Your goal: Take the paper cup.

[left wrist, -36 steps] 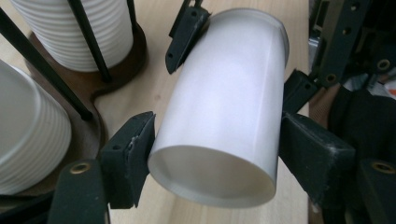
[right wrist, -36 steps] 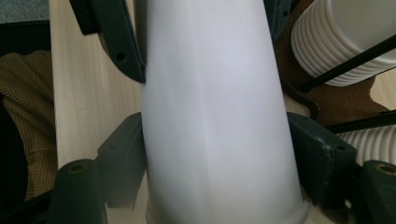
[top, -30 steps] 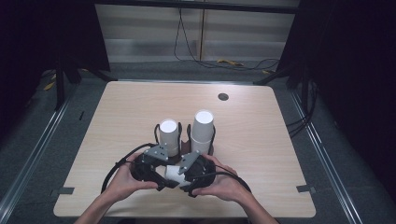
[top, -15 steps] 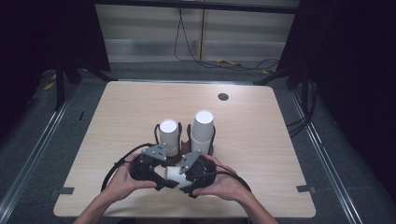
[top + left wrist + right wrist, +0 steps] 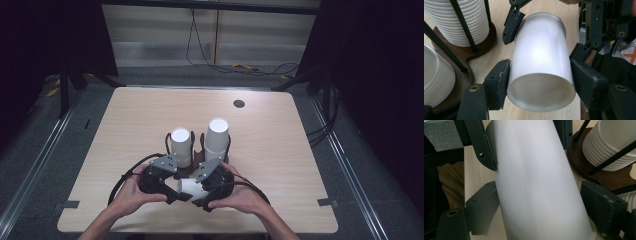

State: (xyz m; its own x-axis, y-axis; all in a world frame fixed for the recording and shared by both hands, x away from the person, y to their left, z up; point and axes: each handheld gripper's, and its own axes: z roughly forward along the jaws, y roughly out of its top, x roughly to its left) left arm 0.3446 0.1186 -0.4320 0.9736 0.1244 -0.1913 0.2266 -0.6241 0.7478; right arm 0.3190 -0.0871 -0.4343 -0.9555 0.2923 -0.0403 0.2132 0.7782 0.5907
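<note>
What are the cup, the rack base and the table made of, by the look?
Cup: likely paper, matte white; a straight side seam shows in the right gripper view, though thin plastic isn't ruled out.
Rack base: dark brown wood by its look, smooth cut edge; the uprights look like thin black metal rods.
Table: pale wood-grain top, probably laminate, low sheen.

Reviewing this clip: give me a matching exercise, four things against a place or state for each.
1. single white paper cup
2. left tool
3. right tool
4. dark wooden cup stand with black rods

a. jaws just opening, a gap at one pad
b. holds two stacks of white cups
c. lies on its side between both tools
d. shut on the cup

Pairs: 1-c, 2-d, 3-a, 4-b
</note>
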